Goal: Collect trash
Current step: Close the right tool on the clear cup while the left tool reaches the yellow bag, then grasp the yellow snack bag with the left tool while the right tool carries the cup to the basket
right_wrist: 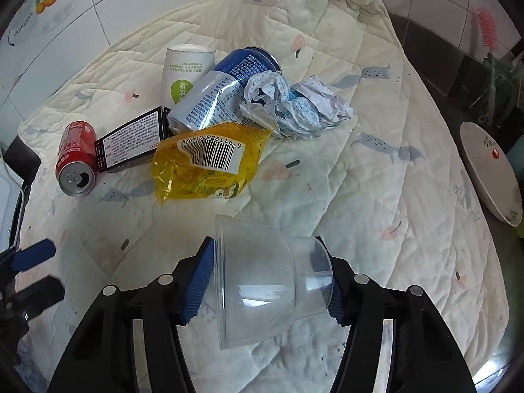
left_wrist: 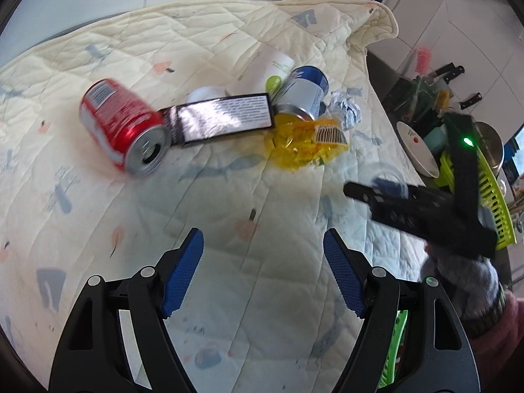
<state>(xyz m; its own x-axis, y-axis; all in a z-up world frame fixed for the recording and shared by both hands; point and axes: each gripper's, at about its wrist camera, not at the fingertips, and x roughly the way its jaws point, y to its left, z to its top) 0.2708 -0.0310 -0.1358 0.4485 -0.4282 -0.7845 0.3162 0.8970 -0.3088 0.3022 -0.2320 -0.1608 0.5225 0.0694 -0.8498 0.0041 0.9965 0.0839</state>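
Quilt [right_wrist: 376, 177]: spread over the surface, carrying the trash.
Right tool [right_wrist: 265, 281]: clamped on a clear plastic cup [right_wrist: 262, 281] lying sideways.
Left tool [left_wrist: 262, 275]: gaping wide, nothing between its pads.
Red can [left_wrist: 121, 124]: on its side, touching a black box [left_wrist: 222, 114].
Yellow wrapper [right_wrist: 206, 160]: beside crumpled paper [right_wrist: 294, 108].

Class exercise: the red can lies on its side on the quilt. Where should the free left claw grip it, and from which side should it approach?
Grip the red can across the middle of its round body, coming down from above. It lies flat, opened end toward the left claw, so the curved sides are exposed. Keep off the black box that touches its right side.
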